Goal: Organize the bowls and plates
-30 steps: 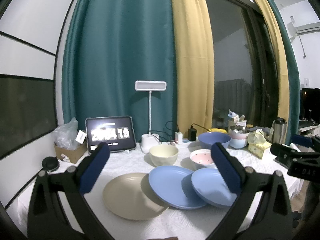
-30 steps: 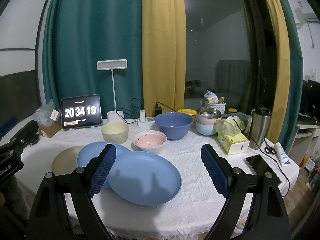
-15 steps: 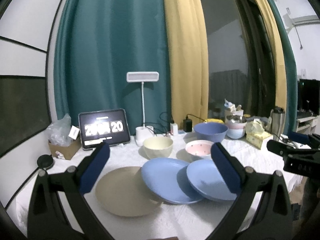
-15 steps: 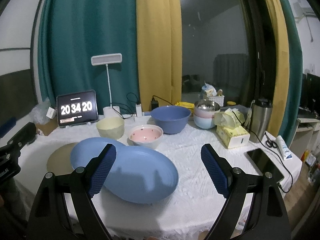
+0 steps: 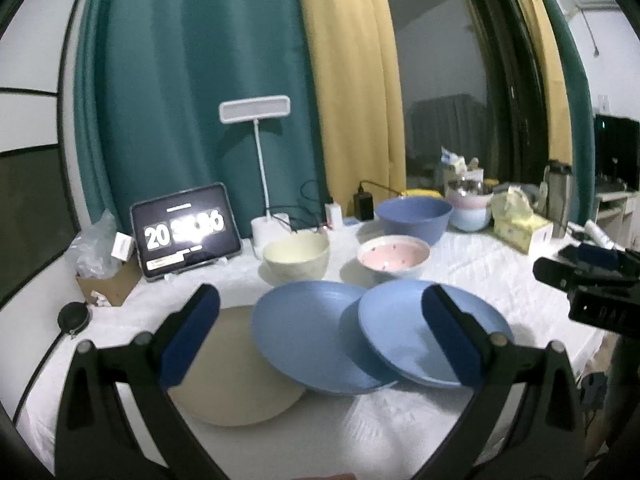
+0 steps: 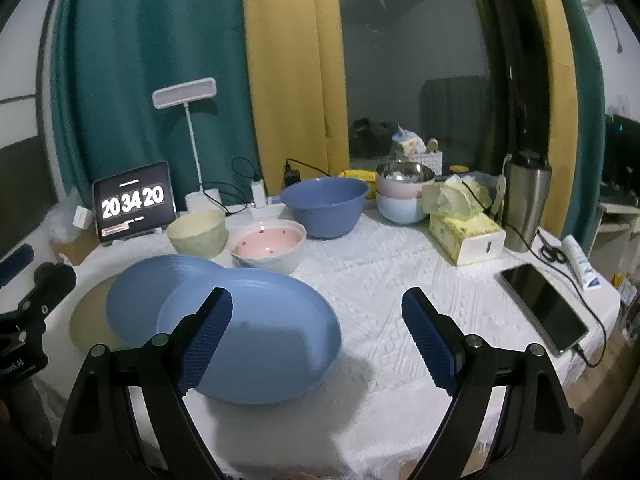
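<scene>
Three plates overlapping at the table's near edge: beige plate point(image 5: 236, 368), middle blue plate point(image 5: 304, 328), right blue plate point(image 6: 264, 328). Bowls behind, loose. Left gripper point(image 5: 320, 332) and right gripper point(image 6: 316, 340): jaws wide, empty. Stacking not begun; next, probably gripping a plate rim.

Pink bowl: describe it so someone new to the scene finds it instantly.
Start at the white-clothed table and find the three overlapping plates near its front edge. Just behind the nearest blue plate sits the pink bowl, between a cream bowl and a large blue bowl. It alone has a pink, dark-speckled inside and a white outside.
</scene>
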Available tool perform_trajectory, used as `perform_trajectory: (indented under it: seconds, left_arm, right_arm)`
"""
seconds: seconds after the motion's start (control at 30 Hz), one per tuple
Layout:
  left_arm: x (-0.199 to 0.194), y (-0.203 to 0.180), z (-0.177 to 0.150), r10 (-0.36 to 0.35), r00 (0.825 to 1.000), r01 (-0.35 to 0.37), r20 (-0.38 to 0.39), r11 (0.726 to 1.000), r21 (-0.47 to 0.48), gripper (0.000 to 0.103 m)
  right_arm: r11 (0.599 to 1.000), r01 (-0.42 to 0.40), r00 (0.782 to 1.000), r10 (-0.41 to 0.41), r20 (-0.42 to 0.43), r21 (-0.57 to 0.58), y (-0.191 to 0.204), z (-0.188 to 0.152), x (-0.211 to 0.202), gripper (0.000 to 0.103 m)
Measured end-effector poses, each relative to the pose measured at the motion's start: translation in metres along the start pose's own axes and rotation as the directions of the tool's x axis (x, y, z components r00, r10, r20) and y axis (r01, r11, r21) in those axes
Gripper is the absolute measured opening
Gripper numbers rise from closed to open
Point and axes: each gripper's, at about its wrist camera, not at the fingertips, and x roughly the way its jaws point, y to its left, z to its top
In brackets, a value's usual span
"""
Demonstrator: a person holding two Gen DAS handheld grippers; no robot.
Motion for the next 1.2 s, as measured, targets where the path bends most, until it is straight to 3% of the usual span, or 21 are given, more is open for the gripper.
perform_trajectory:
  seconds: [0.3, 0.57, 0.7, 0.83, 1.0, 1.1, 1.2]
  left_arm:
    - [0.036, -0.023, -0.005, -0.027, 0.997, 0.029, -0.068, 0.999, 0.034, 0.101]
    - [0.065, -0.04, -0.013, -0.05, 0.989, 0.057, -0.14, 0.997, 0.044, 0.1]
    - [0.079, -0.046, -0.021, -0.076, 0.976, 0.084, -0.203, 0.996, 0.031, 0.087]
    - [0.089, -0.054, -0.028, -0.071, 0.967, 0.085, -0.244, 0.995, 0.044, 0.081]
    - [0.107, -0.055, -0.039, -0.038, 0.949, 0.053, -0.313, 0.998, 0.037, 0.051]
    - [0.115, -0.057, -0.046, -0.029, 0.935, 0.043, -0.355, 0.999, 0.03, 0.043]
    - [0.118, -0.059, -0.048, -0.028, 0.933, 0.042, -0.358, 0.999, 0.031, 0.041]
  right_arm:
    - [0.999, -0.02, 0.997, 0.022, -0.079, 0.028, -0.019, -0.008, 0.036, 0.089]
    - [0.994, -0.098, 0.98, 0.105, -0.167, 0.047, -0.025, -0.018, 0.067, 0.088]
    - [0.991, -0.121, 0.971, 0.13, -0.201, 0.055, -0.026, -0.024, 0.08, 0.085]
    - [0.988, -0.141, 0.961, 0.152, -0.23, 0.062, -0.027, -0.03, 0.089, 0.081]
    - [0.984, -0.158, 0.95, 0.173, -0.259, 0.078, -0.029, -0.036, 0.102, 0.066]
    - [0.981, -0.173, 0.94, 0.19, -0.283, 0.084, -0.03, -0.041, 0.11, 0.062]
    - [0.98, -0.182, 0.933, 0.199, -0.299, 0.082, -0.029, -0.045, 0.115, 0.055]
